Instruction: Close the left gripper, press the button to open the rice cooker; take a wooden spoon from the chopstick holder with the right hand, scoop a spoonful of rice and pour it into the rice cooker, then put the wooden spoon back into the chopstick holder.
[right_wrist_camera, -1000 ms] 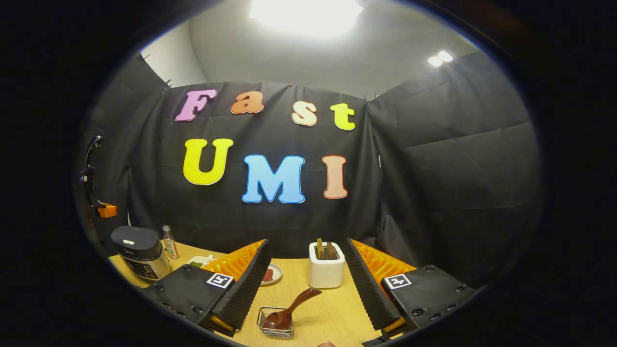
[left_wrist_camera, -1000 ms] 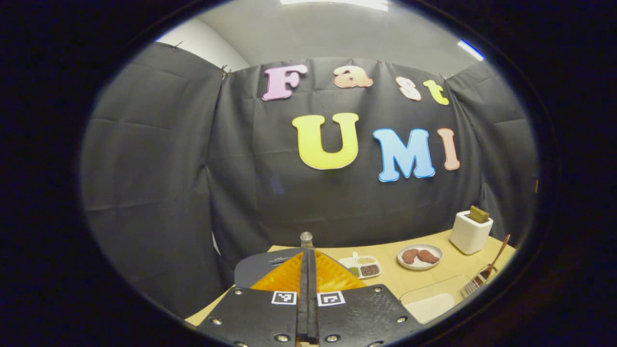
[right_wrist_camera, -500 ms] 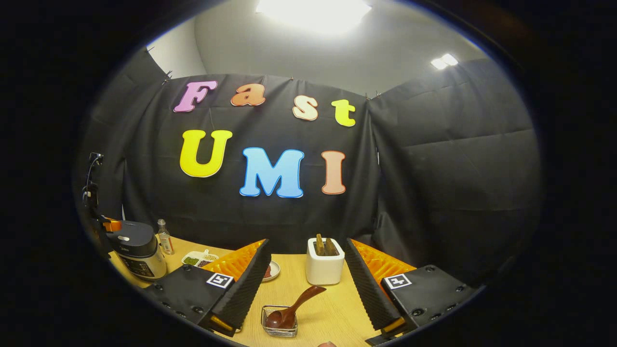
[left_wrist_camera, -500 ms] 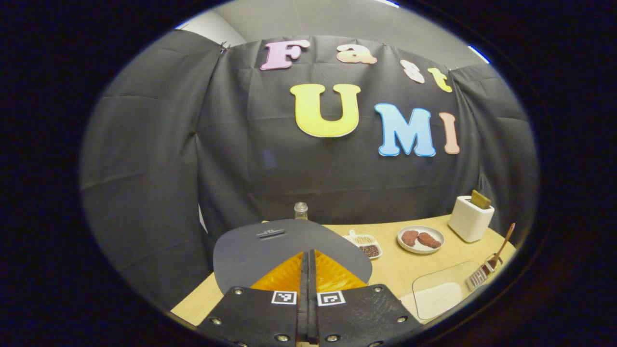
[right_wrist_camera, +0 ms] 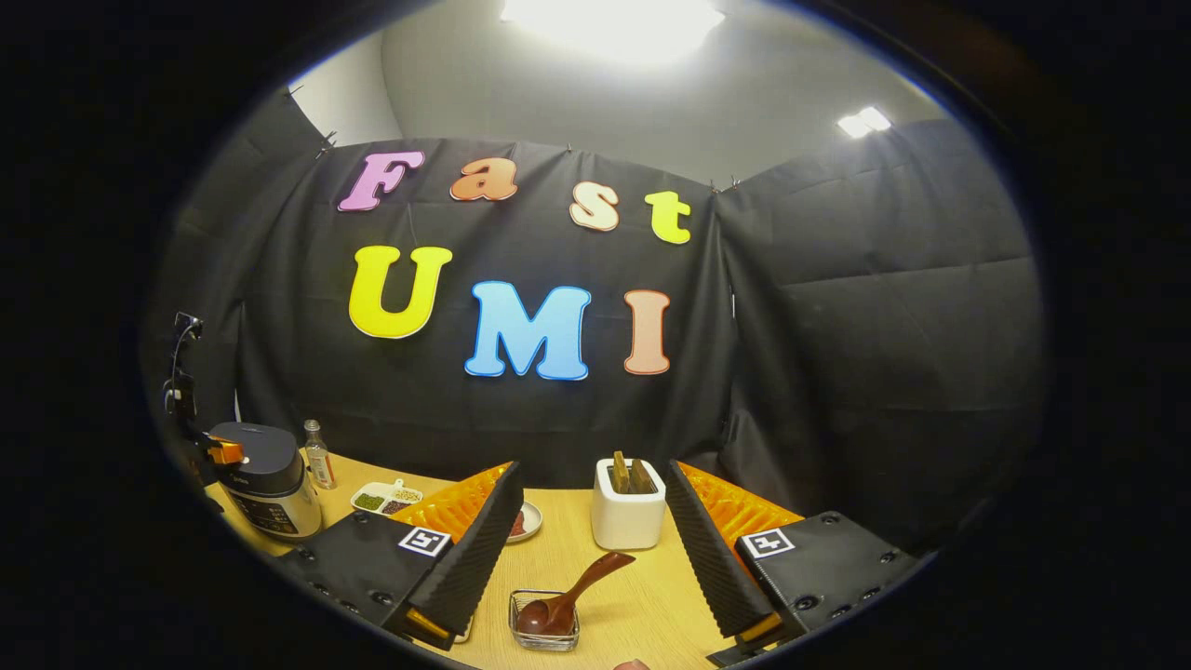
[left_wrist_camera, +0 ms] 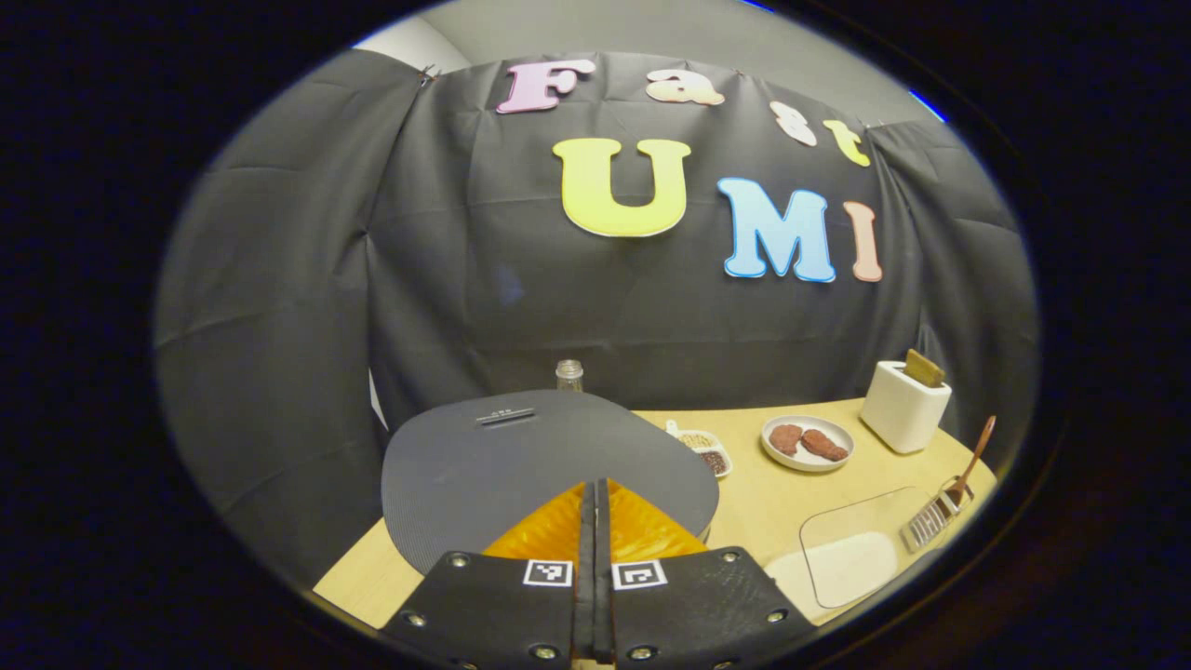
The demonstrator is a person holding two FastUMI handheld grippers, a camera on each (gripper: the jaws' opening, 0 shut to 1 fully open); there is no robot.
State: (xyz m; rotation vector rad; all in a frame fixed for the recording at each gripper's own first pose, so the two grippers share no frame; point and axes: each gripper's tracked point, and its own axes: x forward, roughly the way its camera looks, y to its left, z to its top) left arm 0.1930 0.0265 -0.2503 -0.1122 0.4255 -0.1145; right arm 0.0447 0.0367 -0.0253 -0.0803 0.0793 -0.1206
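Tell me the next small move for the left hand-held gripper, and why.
Probably ease the left hand-held gripper straight down onto the rice cooker. Its fingers are already shut, as the task wants, and it sits over the dark lid, which is down. In the right gripper view it is at the cooker's top, so a short press on the button seems to be what is left.

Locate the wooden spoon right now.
In the right gripper view, the wooden spoon leans in the small wire basket, just in front of the white holder.

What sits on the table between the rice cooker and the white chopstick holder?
In the right gripper view, a small bottle, a divided tray of grains and a plate lie between the rice cooker and the chopstick holder.
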